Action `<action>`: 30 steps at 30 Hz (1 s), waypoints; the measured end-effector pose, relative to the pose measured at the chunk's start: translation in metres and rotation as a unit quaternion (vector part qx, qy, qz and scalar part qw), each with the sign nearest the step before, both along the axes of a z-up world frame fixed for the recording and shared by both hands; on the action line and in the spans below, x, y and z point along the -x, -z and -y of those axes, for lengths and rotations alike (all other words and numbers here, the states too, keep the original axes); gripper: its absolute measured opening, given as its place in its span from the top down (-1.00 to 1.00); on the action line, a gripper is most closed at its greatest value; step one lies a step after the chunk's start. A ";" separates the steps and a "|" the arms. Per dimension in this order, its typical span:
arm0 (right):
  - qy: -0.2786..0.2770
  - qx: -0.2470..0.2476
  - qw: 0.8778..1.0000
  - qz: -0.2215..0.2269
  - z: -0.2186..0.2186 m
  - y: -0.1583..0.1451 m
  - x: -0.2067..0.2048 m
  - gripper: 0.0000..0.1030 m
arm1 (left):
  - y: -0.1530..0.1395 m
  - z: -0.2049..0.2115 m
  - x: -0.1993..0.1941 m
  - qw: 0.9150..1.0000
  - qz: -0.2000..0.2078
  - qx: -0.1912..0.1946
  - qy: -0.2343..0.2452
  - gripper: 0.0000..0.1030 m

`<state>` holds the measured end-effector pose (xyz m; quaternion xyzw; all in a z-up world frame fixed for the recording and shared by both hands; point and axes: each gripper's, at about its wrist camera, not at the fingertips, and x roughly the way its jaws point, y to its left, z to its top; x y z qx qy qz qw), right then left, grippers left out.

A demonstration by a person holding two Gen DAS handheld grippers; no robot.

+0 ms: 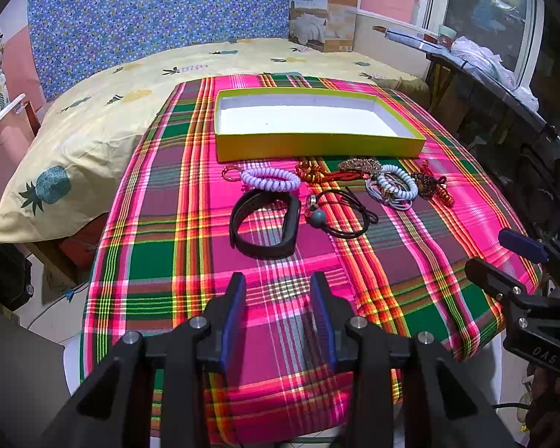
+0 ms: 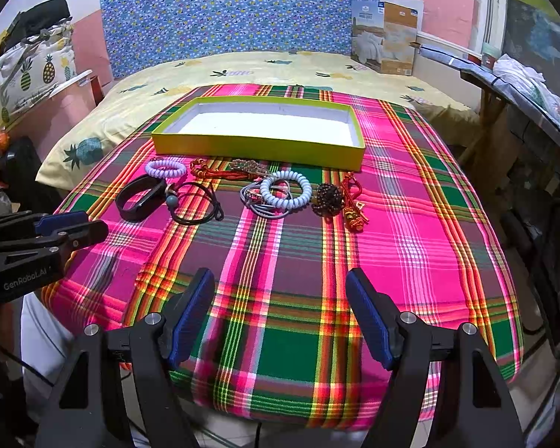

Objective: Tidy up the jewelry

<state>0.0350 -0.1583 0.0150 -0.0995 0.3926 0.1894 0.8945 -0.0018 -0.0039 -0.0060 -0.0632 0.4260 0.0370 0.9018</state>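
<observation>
A shallow yellow-green box (image 1: 317, 146) (image 2: 257, 149) with a white, empty inside lies at the far end of the plaid cloth. In front of it is a row of jewelry: a black wristband (image 1: 265, 224) (image 2: 140, 199), a lilac coil bracelet (image 1: 270, 179) (image 2: 166, 168), a black cord with a grey bead (image 1: 345, 212) (image 2: 198, 205), a pale blue coil bracelet (image 1: 397, 184) (image 2: 285, 188), a dark bead bracelet (image 1: 427, 183) (image 2: 328, 196) and red knotted charms (image 1: 317, 173) (image 2: 354, 216). My left gripper (image 1: 278, 283) (image 2: 93, 224) hovers open just short of the wristband. My right gripper (image 2: 280, 278) (image 1: 492, 254) stands open over bare cloth, well short of the row.
The plaid cloth (image 2: 410, 224) covers a small table whose near and side edges drop off. Behind it is a bed with a pineapple sheet (image 1: 93, 130) and a bedding package (image 2: 386, 37). A cluttered shelf (image 2: 522, 82) runs along the right.
</observation>
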 end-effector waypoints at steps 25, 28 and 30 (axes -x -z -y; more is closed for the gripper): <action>0.014 -0.019 1.000 -0.011 0.018 0.009 -0.041 -0.41 | 0.003 -0.027 -0.025 0.999 0.006 0.031 -0.018 0.28; 0.021 -0.022 1.000 -0.009 0.023 0.011 -0.052 -0.41 | 0.007 -0.031 -0.035 0.999 0.001 0.032 -0.022 0.28; 0.027 -0.022 0.999 -0.008 0.027 0.012 -0.061 -0.41 | 0.011 -0.034 -0.041 0.999 -0.003 0.030 -0.025 0.28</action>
